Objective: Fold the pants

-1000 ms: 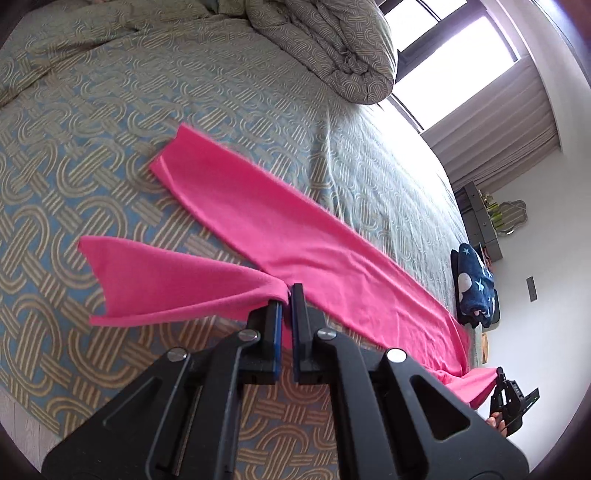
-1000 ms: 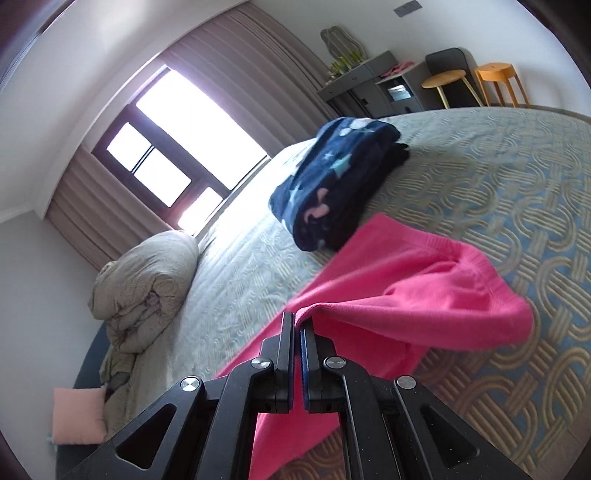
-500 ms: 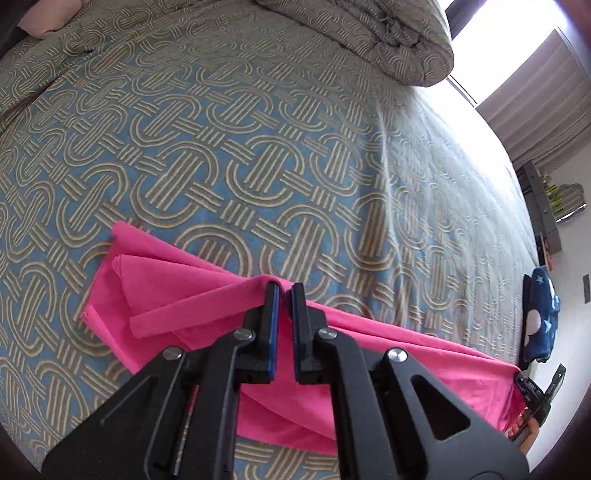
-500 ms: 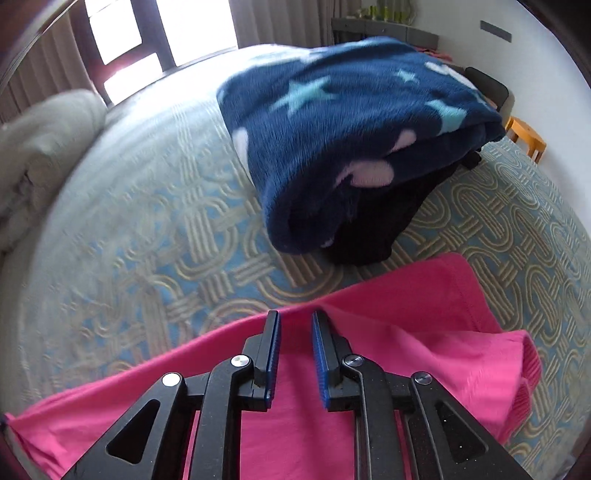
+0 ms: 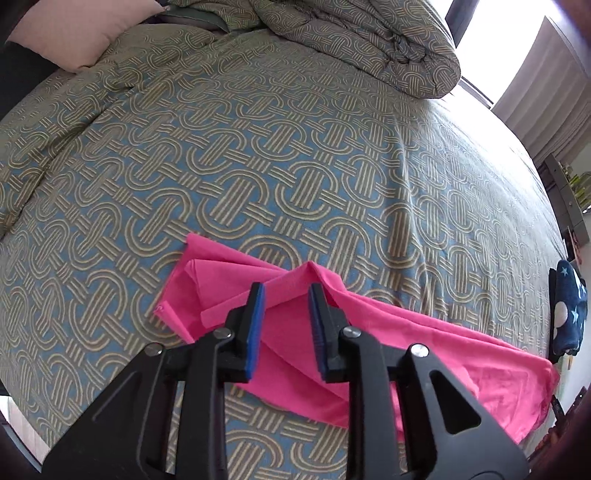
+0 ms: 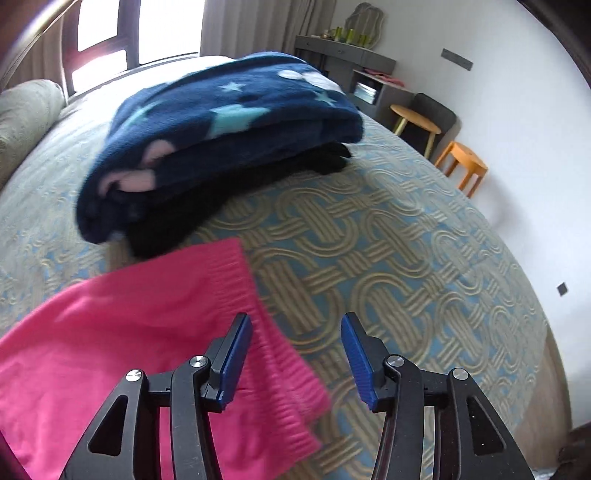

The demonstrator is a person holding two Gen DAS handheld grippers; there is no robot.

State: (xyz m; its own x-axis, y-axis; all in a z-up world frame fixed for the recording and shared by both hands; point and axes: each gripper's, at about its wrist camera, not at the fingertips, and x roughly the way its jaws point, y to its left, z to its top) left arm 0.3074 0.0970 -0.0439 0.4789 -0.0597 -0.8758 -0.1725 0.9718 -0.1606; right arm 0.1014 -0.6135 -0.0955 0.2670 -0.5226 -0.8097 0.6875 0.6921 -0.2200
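Observation:
The pink pants (image 5: 424, 343) lie on the patterned bed cover (image 5: 258, 155), one leg laid over the other, with a raised fold at the leg ends. My left gripper (image 5: 286, 299) is open just above that fold, its jaws apart and holding nothing. In the right wrist view the ribbed waistband end of the pants (image 6: 147, 332) lies flat. My right gripper (image 6: 295, 332) is open and empty above the waistband's edge.
A folded navy star blanket on dark clothes (image 6: 221, 136) lies just beyond the waistband; it also shows at the left wrist view's right edge (image 5: 569, 306). A bundled duvet (image 5: 369, 40) and a pink pillow (image 5: 74, 33) lie at the bed's head. Stools (image 6: 461, 162) and a desk stand by the wall.
Both grippers carried one leg and the waistband over onto the other leg, then opened and let go. The pants now lie doubled lengthwise. The right gripper has opened wider.

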